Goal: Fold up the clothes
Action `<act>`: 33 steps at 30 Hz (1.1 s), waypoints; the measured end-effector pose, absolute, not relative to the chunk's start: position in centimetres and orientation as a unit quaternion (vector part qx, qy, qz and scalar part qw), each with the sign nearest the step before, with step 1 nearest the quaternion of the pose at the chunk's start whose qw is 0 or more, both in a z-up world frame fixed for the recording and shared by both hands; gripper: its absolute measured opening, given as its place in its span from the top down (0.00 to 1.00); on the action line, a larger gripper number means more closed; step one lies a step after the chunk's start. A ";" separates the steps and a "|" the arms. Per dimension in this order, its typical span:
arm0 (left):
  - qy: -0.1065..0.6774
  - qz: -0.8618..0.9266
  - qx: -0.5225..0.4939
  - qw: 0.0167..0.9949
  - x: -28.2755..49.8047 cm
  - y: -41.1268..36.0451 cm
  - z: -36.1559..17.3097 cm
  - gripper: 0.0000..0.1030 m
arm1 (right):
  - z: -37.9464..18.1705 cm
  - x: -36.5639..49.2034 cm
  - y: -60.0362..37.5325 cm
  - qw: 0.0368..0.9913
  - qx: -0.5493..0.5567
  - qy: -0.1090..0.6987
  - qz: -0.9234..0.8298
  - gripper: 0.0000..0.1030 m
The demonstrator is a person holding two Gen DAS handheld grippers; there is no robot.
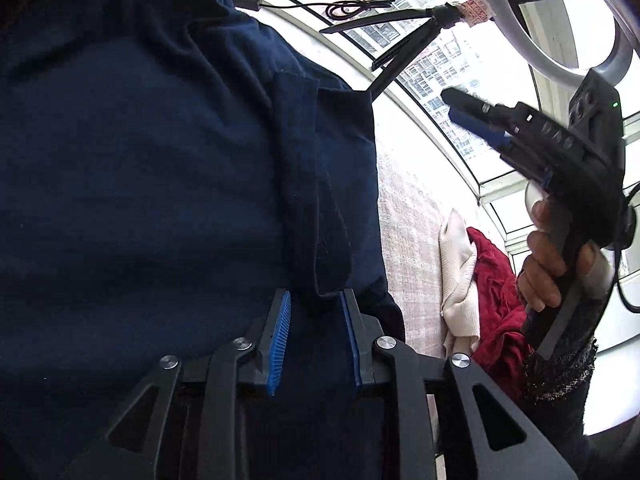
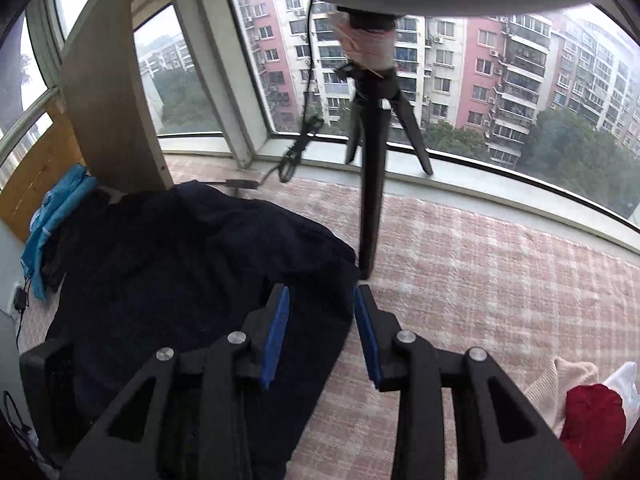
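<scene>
Navy garment lies bunched on the pink checked surface, left of the tripod. Left gripper jaws slightly apart, a dark fabric fold between them, pads not clamping. Right gripper partly open over the garment's edge, empty. Cream and red clothes sit well apart.

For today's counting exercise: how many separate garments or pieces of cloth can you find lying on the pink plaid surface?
4: navy garment spread in the middle, light blue cloth at its far-left edge, cream knit and red garment piled together on the right. More may be hidden.
</scene>
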State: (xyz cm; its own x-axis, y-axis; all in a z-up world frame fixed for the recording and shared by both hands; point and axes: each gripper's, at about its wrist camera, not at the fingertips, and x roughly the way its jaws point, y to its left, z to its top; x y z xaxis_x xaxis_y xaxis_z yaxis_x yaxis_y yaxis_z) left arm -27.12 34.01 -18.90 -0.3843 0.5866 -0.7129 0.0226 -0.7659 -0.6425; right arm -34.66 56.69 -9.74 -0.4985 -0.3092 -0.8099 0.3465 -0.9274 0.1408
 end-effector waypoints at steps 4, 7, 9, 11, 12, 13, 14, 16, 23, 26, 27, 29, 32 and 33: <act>-0.267 0.794 -0.513 0.187 -27.1 34.4 -17.9 0.78 | -13.8 -32.0 57.7 0.209 0.529 0.009 -0.823 0.67; -0.251 0.799 -0.505 0.208 -27.7 35.6 -17.2 0.78 | -15.9 -30.0 56.1 0.236 0.536 0.027 -0.810 0.68; -0.246 0.796 -0.502 0.231 -28.5 36.7 -17.0 0.78 | -17.1 -29.9 55.4 0.252 0.545 0.026 -0.799 0.79; -0.228 0.793 -0.513 0.235 -29.8 37.9 -17.5 0.75 | -18.2 -30.4 55.4 0.246 0.557 0.028 -0.793 0.91; -0.218 0.798 -0.518 0.216 -30.2 37.7 -17.7 0.74 | -18.5 -30.7 55.6 0.243 0.561 0.025 -0.791 0.93; -0.208 0.809 -0.520 0.178 -30.2 36.7 -17.6 0.82 | -18.3 -30.9 56.0 0.239 0.562 0.023 -0.792 0.93; -0.198 0.819 -0.520 0.140 -30.2 35.7 -17.5 0.85 | -17.9 -30.9 56.3 0.226 0.562 0.030 -0.795 0.93; -0.188 0.835 -0.512 0.070 -29.9 33.5 -17.0 0.85 | -16.9 -31.0 56.8 0.201 0.555 0.048 -0.806 0.93; -0.209 0.834 -0.496 0.120 -32.3 33.3 -15.5 0.84 | -14.0 -35.8 54.5 0.212 0.488 0.010 -0.847 0.92; -0.193 0.818 -0.520 0.153 -34.1 35.7 -17.1 0.78 | -15.4 -38.6 52.9 0.208 0.491 0.020 -0.846 0.92; -0.173 0.817 -0.531 0.144 -34.5 36.1 -17.7 0.79 | -16.4 -39.5 52.9 0.195 0.505 0.029 -0.840 0.92; -0.126 0.830 -0.536 0.090 -34.4 35.4 -18.2 0.79 | -17.1 -39.9 53.4 0.147 0.511 0.062 -0.844 0.93; -0.146 0.840 -0.519 0.065 -32.3 32.3 -16.9 0.82 | -16.4 -38.7 55.2 0.125 0.508 0.069 -0.849 0.92; -0.159 0.837 -0.518 0.075 -31.3 31.6 -16.5 0.81 | -16.1 -38.0 55.8 0.141 0.516 0.057 -0.843 0.91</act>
